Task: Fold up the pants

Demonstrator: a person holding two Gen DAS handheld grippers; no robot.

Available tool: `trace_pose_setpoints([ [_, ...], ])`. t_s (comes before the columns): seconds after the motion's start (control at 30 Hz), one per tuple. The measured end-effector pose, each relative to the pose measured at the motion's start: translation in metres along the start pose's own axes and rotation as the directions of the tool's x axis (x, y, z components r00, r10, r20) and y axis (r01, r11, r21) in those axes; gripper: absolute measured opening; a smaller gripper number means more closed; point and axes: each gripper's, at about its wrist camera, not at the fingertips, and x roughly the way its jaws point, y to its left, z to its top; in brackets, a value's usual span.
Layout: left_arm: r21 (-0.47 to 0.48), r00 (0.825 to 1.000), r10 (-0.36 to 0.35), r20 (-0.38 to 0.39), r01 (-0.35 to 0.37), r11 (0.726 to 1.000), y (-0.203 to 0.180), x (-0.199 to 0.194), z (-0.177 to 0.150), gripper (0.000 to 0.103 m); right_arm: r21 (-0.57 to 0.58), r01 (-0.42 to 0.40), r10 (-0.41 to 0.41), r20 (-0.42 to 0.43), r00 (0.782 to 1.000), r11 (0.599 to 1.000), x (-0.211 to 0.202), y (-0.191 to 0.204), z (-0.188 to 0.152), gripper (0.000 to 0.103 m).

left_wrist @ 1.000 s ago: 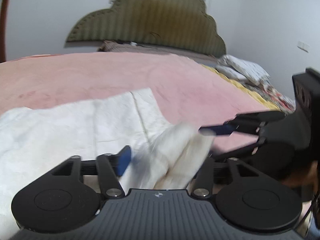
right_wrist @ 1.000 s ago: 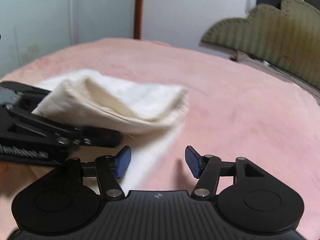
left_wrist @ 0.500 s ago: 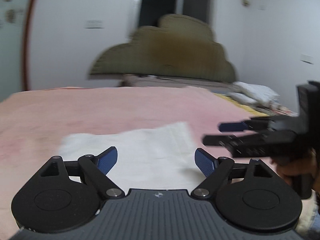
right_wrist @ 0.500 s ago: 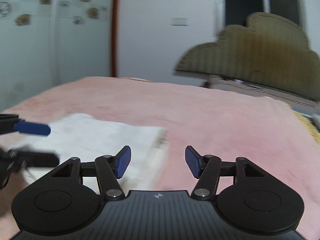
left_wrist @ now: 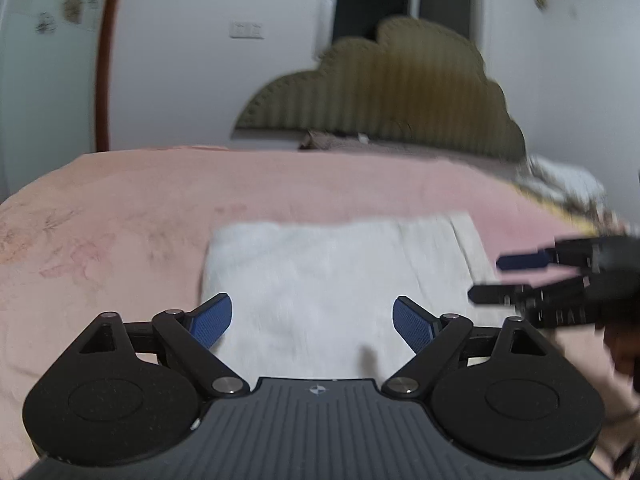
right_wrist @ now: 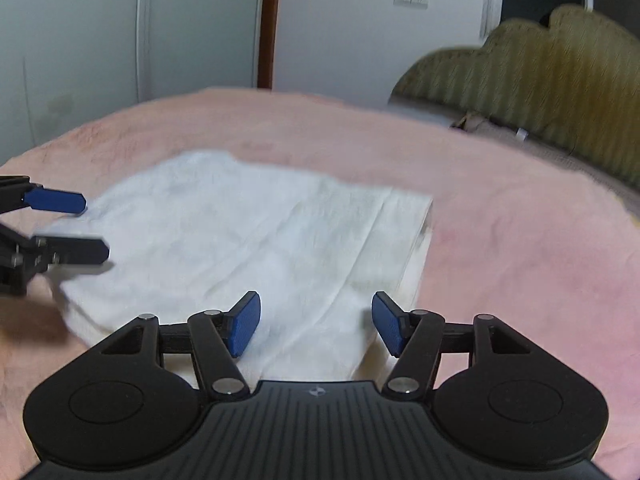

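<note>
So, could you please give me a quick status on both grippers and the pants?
Left gripper open, empty. Right gripper open, empty. White pants folded flat on the pink bedspread. Nothing in the way.

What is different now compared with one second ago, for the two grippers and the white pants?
The left gripper let go of the white pants, which it pinched a second ago, and now stands open. The pants went from lifted and bunched to lying as a flat folded rectangle. Both grippers drew back. The right gripper stayed open and empty; the pink blanket is unchanged.
</note>
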Motion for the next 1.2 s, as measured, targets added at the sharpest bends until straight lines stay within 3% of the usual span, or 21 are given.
trace_pose_setpoints([
  [0.03,-0.008,1.0,0.005,-0.016,-0.005,1.0,0.0,0.005,0.003,0.096,0.01,-0.013,0.012,0.015,1.0,1.0,0.0,0.001,0.002,0.061],
  [0.17,0.014,0.995,0.057,-0.085,-0.056,0.998,0.002,0.015,-0.007,0.093,-0.008,-0.045,0.045,0.008,0.999,0.999,0.011,0.017,0.003,0.061],
  [0.27,0.05,0.995,0.098,-0.026,-0.097,0.994,0.004,0.0,-0.011,0.094,-0.075,-0.024,0.021,-0.039,0.999,0.997,0.021,0.031,-0.01,0.062],
  [0.4,0.051,0.987,0.161,0.026,-0.162,0.985,0.027,-0.029,-0.006,0.096,0.0,0.022,-0.022,-0.035,0.999,1.0,0.007,0.016,-0.018,0.066],
  [0.53,0.094,1.0,0.026,0.008,-0.026,0.995,0.051,-0.06,-0.018,0.096,0.043,0.011,-0.011,-0.014,1.0,0.999,-0.007,0.009,-0.025,0.071],
  [0.67,0.285,1.0,-0.013,-0.019,0.018,0.958,0.039,-0.077,-0.043,0.096,0.054,0.013,-0.013,-0.003,1.0,0.998,-0.003,0.013,-0.031,0.078],
  [0.8,0.434,0.997,0.069,-0.021,-0.053,0.899,0.017,-0.063,-0.059,0.096,0.066,0.027,-0.028,0.006,1.0,0.997,-0.003,0.017,-0.03,0.08],
  [0.93,0.423,0.989,0.147,-0.02,-0.125,0.897,0.005,-0.038,-0.058,0.096,0.062,0.069,-0.071,0.036,0.997,0.996,-0.011,0.024,-0.026,0.08],
  [1.03,0.384,0.967,0.253,-0.02,-0.226,0.895,0.002,-0.022,-0.053,0.097,0.035,0.025,-0.028,0.09,0.996,0.999,-0.023,0.042,-0.014,0.08],
  [1.13,0.37,0.953,0.303,0.026,-0.291,0.882,0.002,-0.025,-0.048,0.097,-0.096,-0.065,0.076,0.112,0.991,0.993,-0.029,0.076,-0.008,0.08],
  [1.2,0.368,0.952,0.295,0.084,-0.305,0.878,0.001,-0.036,-0.045,0.097,-0.26,-0.051,0.085,0.121,0.989,0.964,-0.03,0.109,-0.01,0.08],
])
